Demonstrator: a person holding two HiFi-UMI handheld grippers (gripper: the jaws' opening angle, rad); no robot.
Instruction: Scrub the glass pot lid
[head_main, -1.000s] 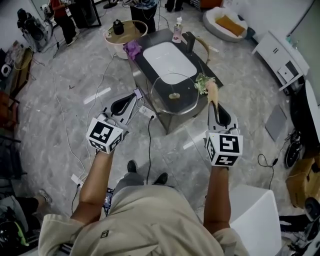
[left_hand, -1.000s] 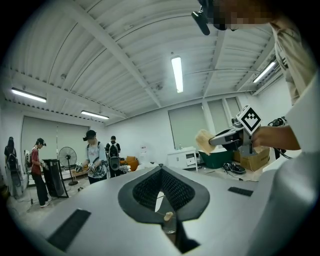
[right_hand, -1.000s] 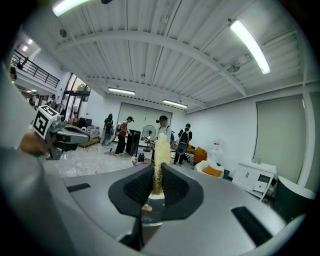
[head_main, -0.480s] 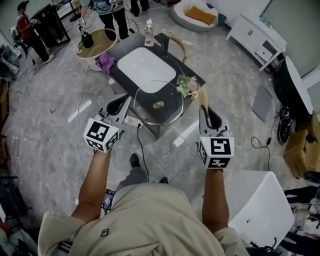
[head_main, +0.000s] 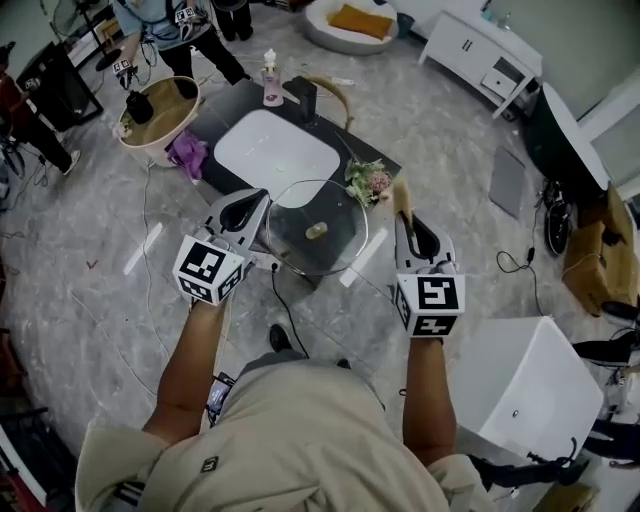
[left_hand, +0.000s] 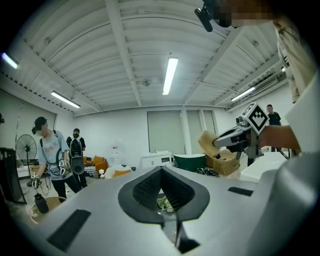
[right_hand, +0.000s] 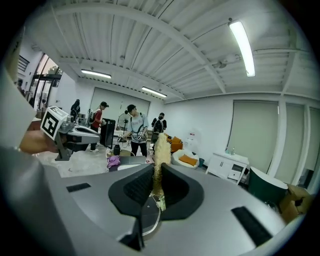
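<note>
Left hand-held gripper (head_main: 262, 198) pinches the round clear glass pot lid (head_main: 315, 228) by its rim; right hand-held gripper (head_main: 403, 214) clamps a tan sponge (head_main: 402, 192). Hard scrubbing could twist the lid free.

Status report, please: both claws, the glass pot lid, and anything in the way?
Left claw shut on glass pot lid rim, lid held up. Right claw shut on sponge, beside lid, contact unclear. Flower bunch close behind lid.
</note>
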